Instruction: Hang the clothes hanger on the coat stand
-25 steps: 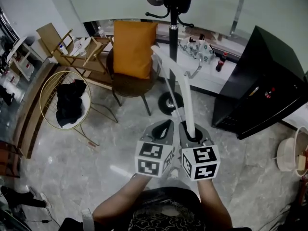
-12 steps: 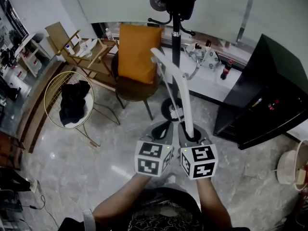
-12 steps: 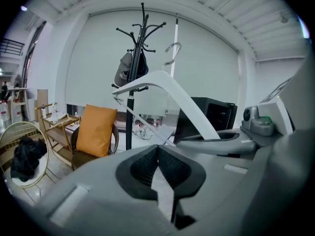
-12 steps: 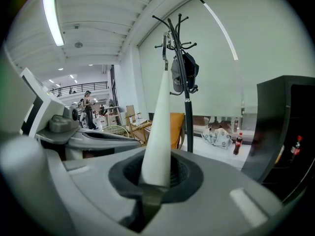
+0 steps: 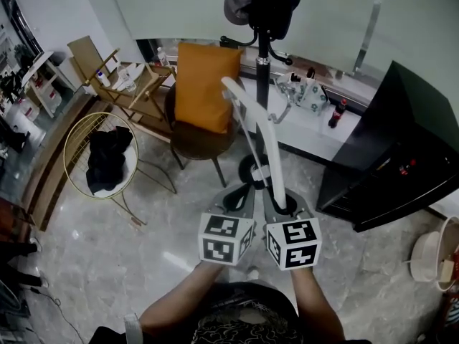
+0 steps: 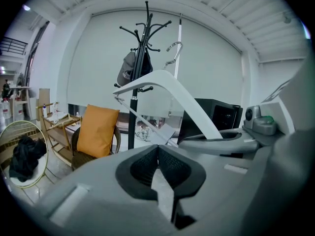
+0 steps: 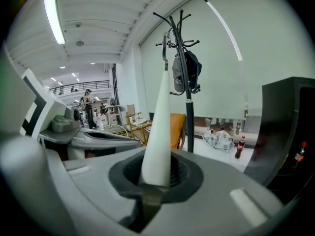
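While short of coat stand [image 5: 262, 57]: right tool [image 5: 282, 205] clamped on hanger [image 5: 273, 149] end, left tool [image 5: 241, 196] closed, empty; could pivot, hook missing peg.

Nothing legible is showing anywhere — the marker cubes [image 5: 225, 239] on the left gripper [image 5: 245, 189] and right gripper [image 5: 278, 198] are displaying only black-and-white square patterns, and the bottle [image 5: 338, 115] label is blurring out.
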